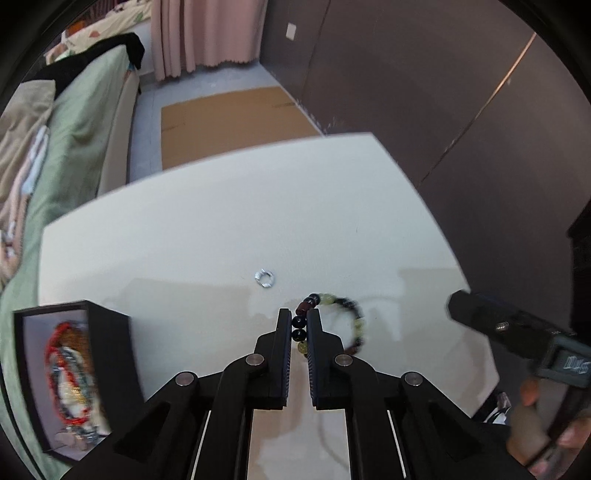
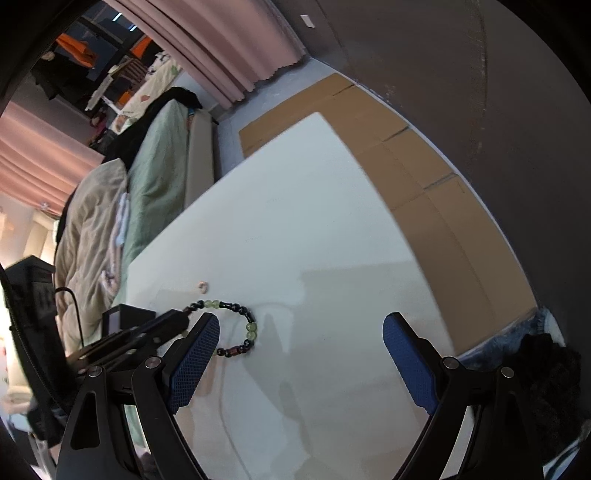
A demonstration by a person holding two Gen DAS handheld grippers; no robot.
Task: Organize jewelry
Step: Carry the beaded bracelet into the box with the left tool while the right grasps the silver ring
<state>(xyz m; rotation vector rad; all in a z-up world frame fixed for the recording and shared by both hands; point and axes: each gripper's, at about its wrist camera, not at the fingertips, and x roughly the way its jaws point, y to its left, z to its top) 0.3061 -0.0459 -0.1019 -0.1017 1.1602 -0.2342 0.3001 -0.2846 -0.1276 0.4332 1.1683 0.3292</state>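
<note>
Two grippers: left gripper (image 1: 299, 325) fingers pinch the beaded bracelet (image 1: 338, 317) on the desk (image 1: 221, 221), right gripper (image 2: 301, 332) wide open, empty; next, lift toward the jewelry box (image 1: 110, 339).

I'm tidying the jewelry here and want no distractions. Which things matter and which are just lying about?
Job:
- bead bracelet, gripped by left gripper
- silver ring
- black jewelry box
- right gripper, open

Lying about:
- cardboard
- green bedding
- pink curtain
</note>
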